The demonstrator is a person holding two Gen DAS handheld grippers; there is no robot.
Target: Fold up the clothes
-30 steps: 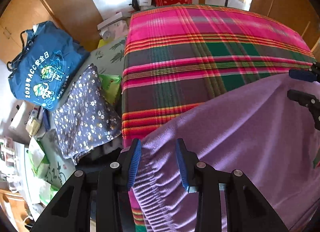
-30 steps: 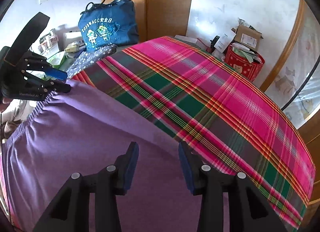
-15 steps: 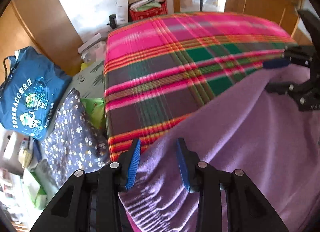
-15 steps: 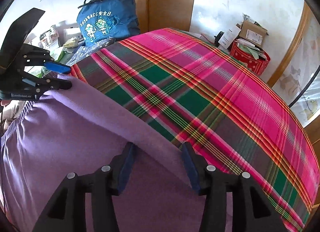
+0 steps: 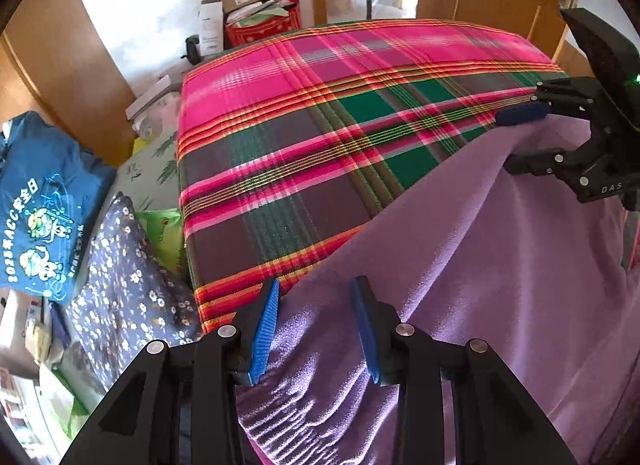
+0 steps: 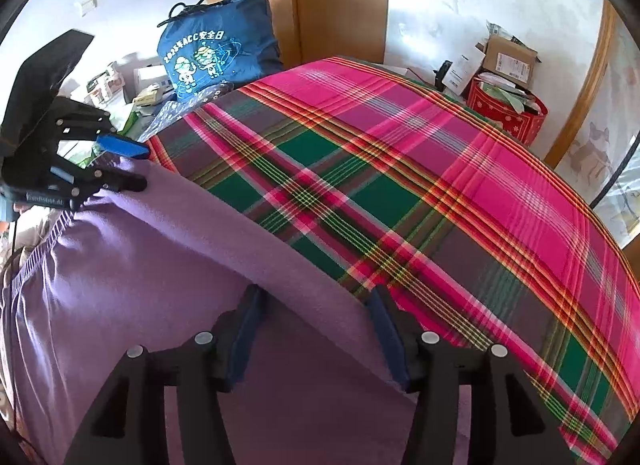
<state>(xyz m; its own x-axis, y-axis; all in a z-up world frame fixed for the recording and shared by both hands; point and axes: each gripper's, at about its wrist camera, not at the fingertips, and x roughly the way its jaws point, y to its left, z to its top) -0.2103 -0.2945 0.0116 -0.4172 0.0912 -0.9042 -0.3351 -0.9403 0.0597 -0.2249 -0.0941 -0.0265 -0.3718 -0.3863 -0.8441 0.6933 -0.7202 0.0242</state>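
Observation:
A purple fleece garment (image 5: 500, 285) lies folded over on the near part of a bed with a pink, green and brown plaid blanket (image 5: 320, 125). Its ribbed elastic band (image 5: 304, 425) is bunched near my left gripper (image 5: 315, 293). That gripper's jaws are opening, with the garment's edge loose between the blue pads. My right gripper (image 6: 316, 297) is also opening, astride the folded edge of the garment (image 6: 140, 285). Each gripper shows in the other's view, the right gripper (image 5: 505, 141) and the left gripper (image 6: 141, 168), with fabric lying slack between the fingers.
A blue printed bag (image 5: 36, 217) and a navy floral cloth (image 5: 128, 285) lie left of the bed among clutter. A red bin (image 6: 508, 113) with cardboard boxes stands at the far wall. Wooden wardrobe doors (image 6: 336, 1) rise behind the bed.
The right gripper's jaws have spread wider and it has sunk a little toward the bed. The left gripper has rolled. The garment's folded edge now lies flatter on the blanket.

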